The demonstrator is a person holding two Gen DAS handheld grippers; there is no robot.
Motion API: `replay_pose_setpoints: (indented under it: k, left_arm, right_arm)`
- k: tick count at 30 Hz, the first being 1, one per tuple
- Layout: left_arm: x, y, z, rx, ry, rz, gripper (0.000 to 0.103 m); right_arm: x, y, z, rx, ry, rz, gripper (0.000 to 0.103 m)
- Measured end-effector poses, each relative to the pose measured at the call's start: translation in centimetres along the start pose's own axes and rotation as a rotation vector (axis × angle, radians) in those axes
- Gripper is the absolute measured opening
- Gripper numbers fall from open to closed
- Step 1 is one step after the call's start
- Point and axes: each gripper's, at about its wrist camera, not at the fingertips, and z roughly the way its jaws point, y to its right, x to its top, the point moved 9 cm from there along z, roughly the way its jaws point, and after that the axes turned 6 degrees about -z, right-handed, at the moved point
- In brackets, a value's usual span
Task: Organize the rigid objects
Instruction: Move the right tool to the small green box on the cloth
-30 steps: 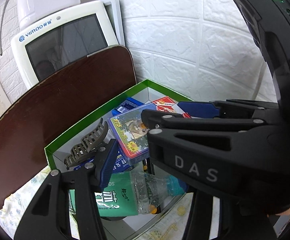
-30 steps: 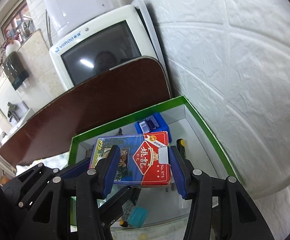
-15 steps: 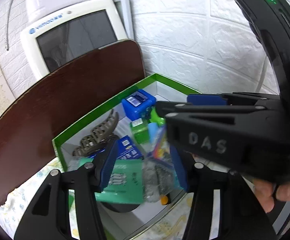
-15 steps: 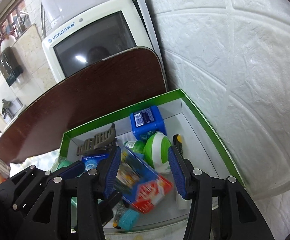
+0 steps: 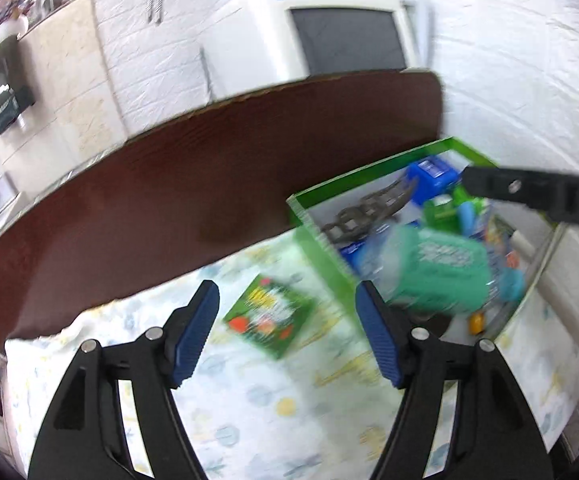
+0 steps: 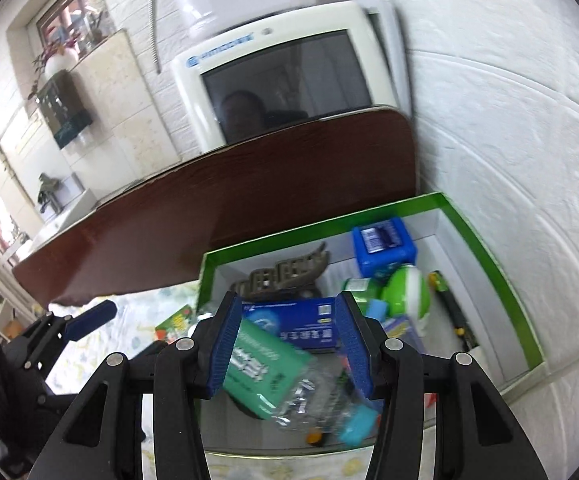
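Note:
A green-rimmed box [image 5: 369, 172] [image 6: 485, 256] holds several items: a grey hair claw [image 6: 285, 276], a blue cube [image 6: 383, 244], a green-white ball [image 6: 405, 292], a blue carton [image 6: 293, 324], a green packet [image 6: 261, 364] [image 5: 441, 276]. A green card pack [image 5: 269, 318] lies on the patterned cloth left of the box. My left gripper [image 5: 287, 332] is open and empty just above the cloth, near that pack. My right gripper [image 6: 285, 344] is open and empty over the box's front.
A dark brown board [image 5: 209, 184] leans behind the box against a white monitor [image 6: 285, 72]. A white embossed wall [image 6: 509, 120] runs along the right. The patterned cloth [image 5: 289, 420] covers the table.
The right gripper let the playing-card pack drop into the box and now stands empty. The left gripper swung left, away from the box, toward the green card pack on the cloth.

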Motion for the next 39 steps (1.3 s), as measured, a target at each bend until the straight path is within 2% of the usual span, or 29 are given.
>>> replay_pose_setpoints:
  k: [3, 5, 9, 13, 16, 21, 24, 25, 27, 30, 33, 36, 37, 38, 39]
  left_arm:
    - [-1.9, -1.4, 1.6, 0.009, -0.054, 0.009, 0.07]
    - [-2.9, -1.4, 2.9, -0.013, -0.089, 0.029, 0.071]
    - [-3.8, -1.5, 5.6, -0.014, -0.133, 0.053, 0.071]
    - [-3.4, -2.2, 7.5, -0.021, -0.142, 0.01, 0.071]
    - [-3.3, -3.7, 8.7, -0.006, -0.15, -0.041, 0.072]
    - [-4.7, -8.0, 9.4, 0.022, -0.199, -0.131, 0.07]
    - [-5.3, -10.5, 9.1, 0.03, -0.196, -0.184, 0.07]
    - [-5.3, -11.1, 9.0, 0.025, -0.191, -0.201, 0.07]
    - [-5.2, -11.8, 8.7, -0.008, -0.18, -0.236, 0.07]
    - [-5.1, -11.7, 8.3, -0.082, -0.167, -0.26, 0.07]
    - [-5.0, -10.7, 7.9, -0.151, -0.156, -0.237, 0.07]
    - [-4.8, -9.3, 8.5, -0.173, -0.166, -0.205, 0.064]
    - [-4.7, -8.9, 8.9, -0.172, -0.17, -0.192, 0.053]
    - [-4.5, -8.6, 9.3, -0.171, -0.171, -0.185, 0.048]
    - [-4.3, -8.6, 9.5, -0.167, -0.164, -0.187, 0.038]
  right_arm:
    - [-0.1, -1.9, 0.5, 0.031, -0.017, -0.015, 0.052]
    - [-0.1, -3.2, 0.9, 0.048, -0.027, -0.029, 0.052]
    - [0.0, -5.6, 1.3, 0.049, -0.036, -0.074, 0.052]
    - [0.0, -7.4, 1.9, 0.057, -0.046, -0.101, 0.052]
    - [0.0, -9.3, 2.7, 0.113, -0.066, -0.111, 0.052]
    - [-0.2, -12.4, 5.0, 0.221, -0.12, -0.111, 0.052]
    - [-0.9, -14.5, 6.9, 0.247, -0.167, -0.132, 0.052]
    - [-1.1, -15.0, 7.6, 0.243, -0.181, -0.141, 0.052]
    - [-1.8, -16.2, 9.4, 0.234, -0.223, -0.142, 0.045]
    - [-2.8, -17.2, 12.1, 0.234, -0.299, -0.099, 0.044]
    - [-2.9, -17.1, 14.0, 0.151, -0.313, -0.061, 0.044]
    - [-2.6, -16.2, 15.4, 0.065, -0.322, -0.039, 0.044]
    - [-2.7, -15.9, 16.0, 0.043, -0.332, -0.028, 0.044]
    - [-2.9, -15.7, 16.5, 0.033, -0.343, -0.011, 0.044]
    - [-3.1, -15.6, 17.0, 0.037, -0.358, 0.008, 0.044]
